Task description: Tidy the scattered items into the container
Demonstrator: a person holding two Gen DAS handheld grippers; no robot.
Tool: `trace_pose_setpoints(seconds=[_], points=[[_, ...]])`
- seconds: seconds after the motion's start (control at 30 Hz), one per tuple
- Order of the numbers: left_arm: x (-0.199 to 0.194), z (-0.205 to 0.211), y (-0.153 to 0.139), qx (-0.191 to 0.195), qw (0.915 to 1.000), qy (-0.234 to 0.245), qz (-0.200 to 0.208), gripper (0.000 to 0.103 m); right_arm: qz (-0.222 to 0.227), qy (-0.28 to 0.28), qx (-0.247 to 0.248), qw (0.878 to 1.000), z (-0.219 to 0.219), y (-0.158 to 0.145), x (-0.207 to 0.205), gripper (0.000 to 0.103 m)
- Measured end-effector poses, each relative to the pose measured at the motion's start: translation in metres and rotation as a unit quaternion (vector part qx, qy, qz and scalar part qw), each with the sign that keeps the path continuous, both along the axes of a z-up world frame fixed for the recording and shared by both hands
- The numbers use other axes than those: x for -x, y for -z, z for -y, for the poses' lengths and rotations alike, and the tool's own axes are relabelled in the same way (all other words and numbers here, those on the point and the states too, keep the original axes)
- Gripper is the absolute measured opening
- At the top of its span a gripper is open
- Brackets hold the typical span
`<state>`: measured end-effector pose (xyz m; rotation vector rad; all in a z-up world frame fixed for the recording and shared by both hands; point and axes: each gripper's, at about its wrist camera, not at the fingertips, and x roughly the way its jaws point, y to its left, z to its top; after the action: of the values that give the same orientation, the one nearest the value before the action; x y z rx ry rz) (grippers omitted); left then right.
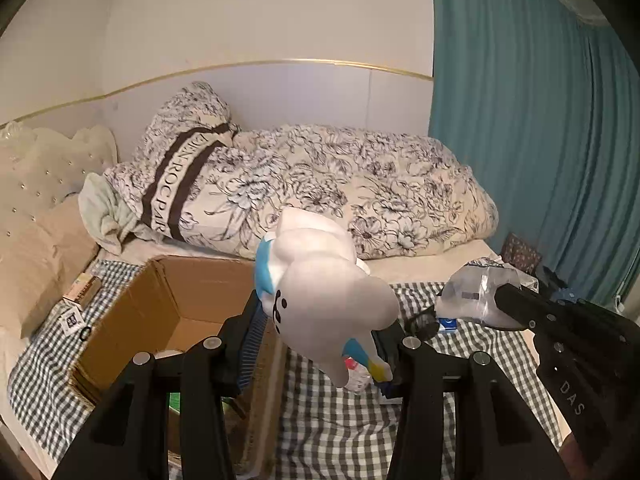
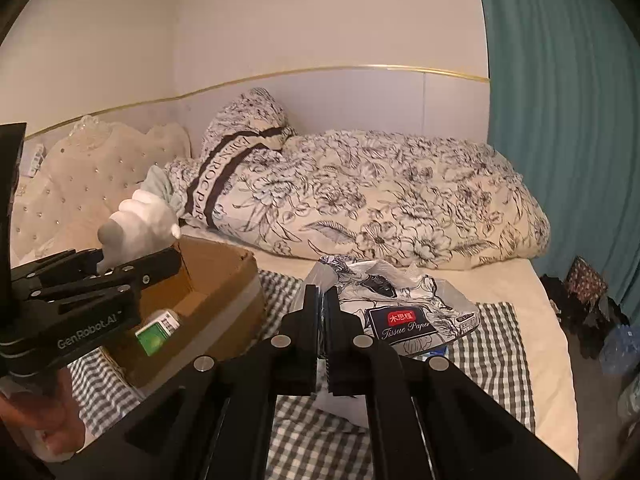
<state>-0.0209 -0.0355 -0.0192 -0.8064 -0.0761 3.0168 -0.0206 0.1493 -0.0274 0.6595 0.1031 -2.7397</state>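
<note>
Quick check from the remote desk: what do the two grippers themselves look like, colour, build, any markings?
Both are matte black with angular linkage arms studded with round silver pivot bolts. The left gripper has blue ribbed pads and white "GenRobot.AI" lettering on its body, seen from the right wrist. The right gripper shows "DAS" on its side in the left view. A bare hand holds the left one; no cables visible.

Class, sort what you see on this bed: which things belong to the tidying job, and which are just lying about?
Belongs to the job:
- plush toy, held by left tool
- tissue pack, held by right tool
- cardboard box
- green packet inside it

Just lying about:
- floral duvet
- pillow
- curtain
</note>
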Motion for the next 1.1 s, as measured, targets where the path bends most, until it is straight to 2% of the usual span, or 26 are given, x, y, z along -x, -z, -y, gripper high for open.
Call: trace_pose_setpoints(seconds=[0.23,0.67,1.1], points=[[-0.003,0.017,0.002,0.019,0.9998,-0.002,0.004,0.046,-0.009,-0.017,-0.002,1.000,0.022,-0.003,0.001,0.002],[0.002,0.076,0.007,0.019,0.9989,-0.041,0.010,0.047,-0.016,-0.052,-0.008,0.998,0.070,-0.006,0.007,0.002],[0.010,0.113,0.016,0.027,0.9974,-0.064,0.022,0.047,-0.020,-0.083,-0.002,0.996,0.111,-0.002,0.017,0.002]])
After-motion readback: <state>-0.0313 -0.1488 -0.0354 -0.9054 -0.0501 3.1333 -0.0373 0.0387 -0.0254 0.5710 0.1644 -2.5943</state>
